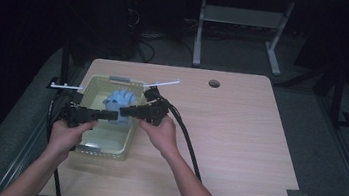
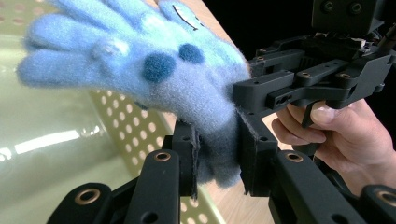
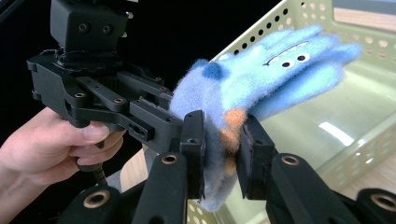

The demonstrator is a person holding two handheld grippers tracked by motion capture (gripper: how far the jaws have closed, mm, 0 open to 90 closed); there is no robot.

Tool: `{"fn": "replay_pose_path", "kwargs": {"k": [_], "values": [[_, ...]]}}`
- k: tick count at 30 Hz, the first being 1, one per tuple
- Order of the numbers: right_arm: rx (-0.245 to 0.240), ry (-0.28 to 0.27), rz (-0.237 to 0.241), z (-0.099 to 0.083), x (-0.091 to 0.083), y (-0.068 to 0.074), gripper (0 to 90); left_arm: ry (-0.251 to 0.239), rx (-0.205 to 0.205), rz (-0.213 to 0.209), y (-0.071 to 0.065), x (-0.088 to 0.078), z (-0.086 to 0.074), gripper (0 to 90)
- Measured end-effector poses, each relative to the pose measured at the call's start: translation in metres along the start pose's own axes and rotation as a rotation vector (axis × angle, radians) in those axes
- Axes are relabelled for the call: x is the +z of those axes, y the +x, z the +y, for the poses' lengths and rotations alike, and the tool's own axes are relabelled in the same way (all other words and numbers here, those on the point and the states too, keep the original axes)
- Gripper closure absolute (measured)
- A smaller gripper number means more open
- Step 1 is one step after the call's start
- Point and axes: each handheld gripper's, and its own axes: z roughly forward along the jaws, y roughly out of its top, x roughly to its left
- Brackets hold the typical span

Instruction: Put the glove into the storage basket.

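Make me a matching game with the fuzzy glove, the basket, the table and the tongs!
Things:
1. glove
2. basket
3. table
4. left tongs and right tongs

Descriptions:
A. black
B. pale green with little holes
C. fuzzy blue with dark spots
D. light wood

Pairs: 1-C, 2-B, 3-D, 4-A

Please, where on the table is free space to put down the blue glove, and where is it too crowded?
The wooden table is bare right of the pale green perforated basket, up to the round cable hole. It is crowded at the basket, where the left gripper and right gripper both clamp the fuzzy blue glove.
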Motion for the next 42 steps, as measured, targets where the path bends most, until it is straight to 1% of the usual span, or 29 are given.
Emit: {"fn": "replay_pose_path", "kwargs": {"k": [4, 5, 7, 9, 10, 11, 12, 14, 16, 17, 21, 23, 24, 26, 28, 29, 32, 33, 34, 35, 36, 39, 41, 42], "values": [[-0.002, 0.005, 0.005, 0.0, 0.009, 0.0, 74.5, 0.006, -0.004, 0.012, 0.005, -0.004, -0.002, 70.8], [0.003, 0.008, 0.007, 0.0, 0.011, 0.0, 74.5, 0.002, -0.008, 0.014, 0.006, -0.005, -0.002, 70.8], [0.009, 0.01, 0.009, -0.001, 0.015, 0.0, 74.5, 0.009, -0.008, 0.023, 0.009, -0.007, -0.003, 70.9], [-0.001, 0.006, 0.009, -0.001, 0.02, -0.002, 74.5, 0.004, -0.015, 0.029, 0.011, -0.009, -0.003, 70.9], [0.016, 0.006, 0.012, -0.001, 0.021, -0.002, 74.5, 0.003, -0.019, 0.032, 0.013, -0.01, -0.004, 70.8], [0.023, 0.009, 0.013, -0.001, 0.024, -0.001, 74.5, 0.006, -0.02, 0.033, 0.015, -0.011, -0.004, 70.9], [0.017, 0.008, 0.013, -0.001, 0.026, -0.002, 74.5, 0.005, -0.031, 0.035, 0.016, -0.012, -0.005, 70.8], [0.013, 0.011, 0.011, -0.001, 0.029, -0.003, 74.5, 0.011, -0.03, 0.042, 0.018, -0.013, -0.005, 70.9], [0.027, 0.017, 0.015, -0.002, 0.033, -0.003, 74.5, 0.013, -0.029, 0.047, 0.02, -0.014, -0.006, 70.9], [0.026, 0.017, 0.017, -0.002, 0.034, -0.004, 74.5, 0.014, -0.031, 0.052, 0.021, -0.014, -0.007, 70.9], [0.031, 0.027, 0.015, -0.003, 0.04, -0.007, 74.5, 0.021, -0.055, 0.056, 0.026, -0.014, -0.009, 70.9], [0.038, 0.032, 0.017, -0.004, 0.043, -0.008, 74.3, 0.026, -0.057, 0.061, 0.029, -0.014, -0.009, 70.9], [0.034, 0.032, 0.017, -0.004, 0.044, -0.009, 74.3, 0.028, -0.064, 0.066, 0.03, -0.013, -0.009, 71.1], [0.041, 0.041, 0.01, -0.004, 0.047, -0.011, 74.1, 0.047, -0.053, 0.079, 0.032, -0.013, -0.009, 71.8], [0.037, 0.053, -0.001, -0.005, 0.052, -0.012, 74.1, 0.062, -0.057, 0.099, 0.035, -0.01, -0.009, 72.3], [0.035, 0.063, -0.01, -0.005, 0.054, -0.014, 74.0, 0.069, -0.063, 0.101, 0.036, -0.01, -0.009, 72.4], [0.043, 0.07, -0.018, -0.006, 0.058, -0.016, 74.0, 0.078, -0.078, 0.114, 0.041, -0.008, -0.009, 72.7], [0.037, 0.072, -0.021, -0.006, 0.06, -0.017, 73.8, 0.079, -0.077, 0.119, 0.042, -0.008, -0.009, 72.7], [0.041, 0.076, -0.026, -0.006, 0.061, -0.018, 73.5, 0.081, -0.075, 0.124, 0.042, -0.007, -0.009, 72.7], [0.042, 0.079, -0.03, -0.006, 0.061, -0.018, 73.2, 0.084, -0.076, 0.128, 0.043, -0.007, -0.009, 72.8], [0.024, 0.081, -0.035, -0.006, 0.062, -0.019, 72.7, 0.083, -0.079, 0.13, 0.043, -0.007, -0.009, 72.7], [0.016, 0.089, -0.047, -0.006, 0.06, -0.018, 71.5, 0.089, -0.085, 0.14, 0.043, -0.007, -0.009, 72.7], [0.01, 0.094, -0.062, -0.006, 0.059, -0.017, 71.3, 0.097, -0.085, 0.157, 0.045, -0.007, -0.009, 72.7], [0.006, 0.097, -0.073, -0.006, 0.058, -0.017, 71.3, 0.102, -0.087, 0.174, 0.046, -0.006, -0.009, 72.7]]}}
